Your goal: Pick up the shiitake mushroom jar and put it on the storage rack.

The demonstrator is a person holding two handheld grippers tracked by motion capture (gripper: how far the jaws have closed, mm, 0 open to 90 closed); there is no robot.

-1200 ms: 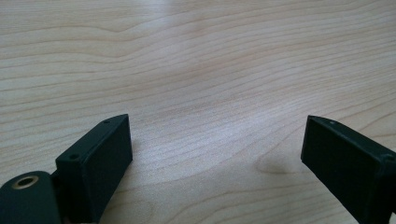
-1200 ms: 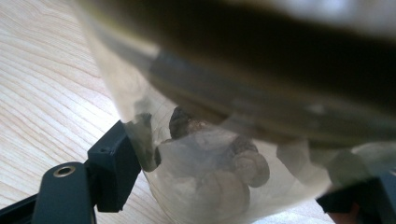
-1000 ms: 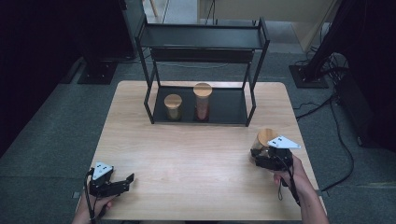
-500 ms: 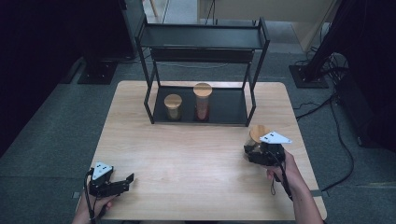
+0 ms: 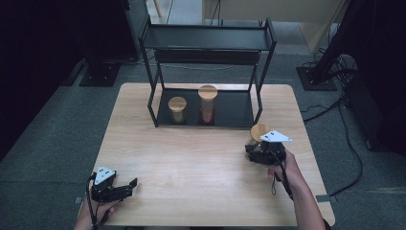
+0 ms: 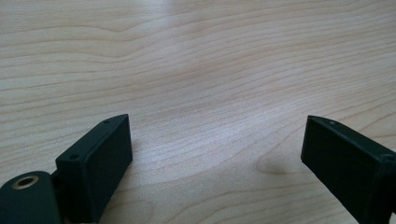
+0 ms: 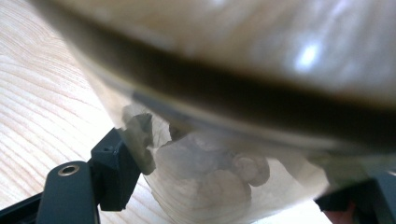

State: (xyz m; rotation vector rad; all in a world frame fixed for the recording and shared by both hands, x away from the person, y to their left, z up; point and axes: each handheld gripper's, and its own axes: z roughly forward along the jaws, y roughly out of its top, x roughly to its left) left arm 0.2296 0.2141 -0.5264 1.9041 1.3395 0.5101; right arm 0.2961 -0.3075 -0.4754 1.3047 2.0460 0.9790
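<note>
right gripper (image 5: 256,146): right of centre in the high view, jaws clamped on the jar (image 5: 257,135)
jar: glass, wooden lid, contents blurred close up
left gripper (image 5: 125,186): lower left, jaws spread wide with nothing between, over the table (image 5: 201,158)
shelf (image 5: 208,72): upper centre, two more jars (image 5: 177,109) underneath

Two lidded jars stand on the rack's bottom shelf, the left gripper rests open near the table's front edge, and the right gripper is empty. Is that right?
Not quite: the right gripper isn't empty. Its jaws are shut on a wooden-lidded glass jar, as the right gripper view shows close up. The two jars on the rack and the open left gripper are as you say.
</note>
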